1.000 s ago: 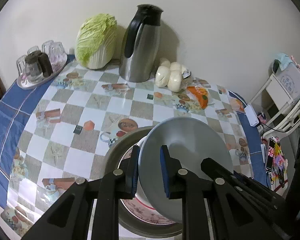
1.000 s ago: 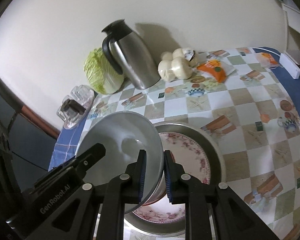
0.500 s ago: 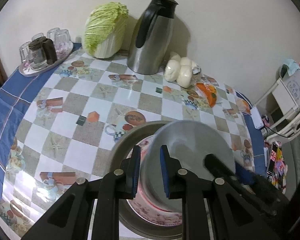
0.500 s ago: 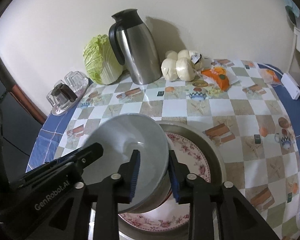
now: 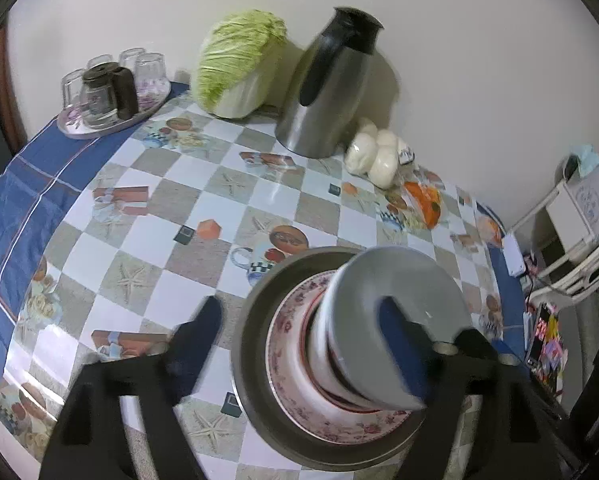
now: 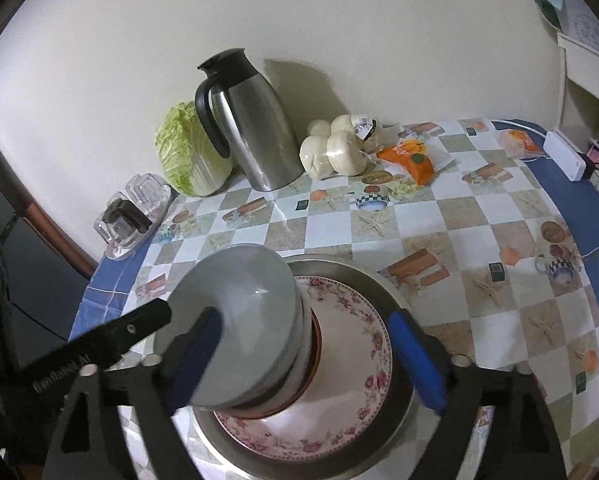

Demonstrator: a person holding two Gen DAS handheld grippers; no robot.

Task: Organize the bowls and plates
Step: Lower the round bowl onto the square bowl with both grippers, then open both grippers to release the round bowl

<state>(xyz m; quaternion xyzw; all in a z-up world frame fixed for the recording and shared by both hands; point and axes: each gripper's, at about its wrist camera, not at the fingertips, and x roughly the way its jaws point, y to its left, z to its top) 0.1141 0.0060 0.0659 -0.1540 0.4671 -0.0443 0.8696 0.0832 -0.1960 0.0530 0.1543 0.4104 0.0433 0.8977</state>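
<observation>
Sitting at the near edge of the checked tablecloth (image 5: 227, 184): a wide metal basin (image 5: 255, 344) holding a flowered plate (image 5: 287, 364), with a stack of bowls on the plate and a grey bowl (image 5: 399, 292) on top, leaning slightly rather than lying flat. Straddling that stack from one side, the left gripper (image 5: 299, 344), jaws having just been opening and now standing wide, one blue pad (image 5: 203, 328) out over the cloth clear of the basin, the other hanging in front of the grey bowl's wall; touching or not, impossible to tell from this angle. Spreading just as wide on the other side, the right gripper (image 6: 303, 348), jaws likewise having just been opening, one pad (image 6: 195, 344) lying across the grey bowl's (image 6: 243, 304) near rim, the other out above the plate's (image 6: 359, 344) flowered border, neither seen pressing on it. Gripping nothing, then, on either side. Standing well back by the wall: a steel jug (image 5: 331, 92), a cabbage (image 5: 239, 60), a bag of white buns (image 5: 375, 152) and a tray of upturned glasses (image 5: 111, 84). Lying beside the buns, an orange packet (image 6: 415, 156).
</observation>
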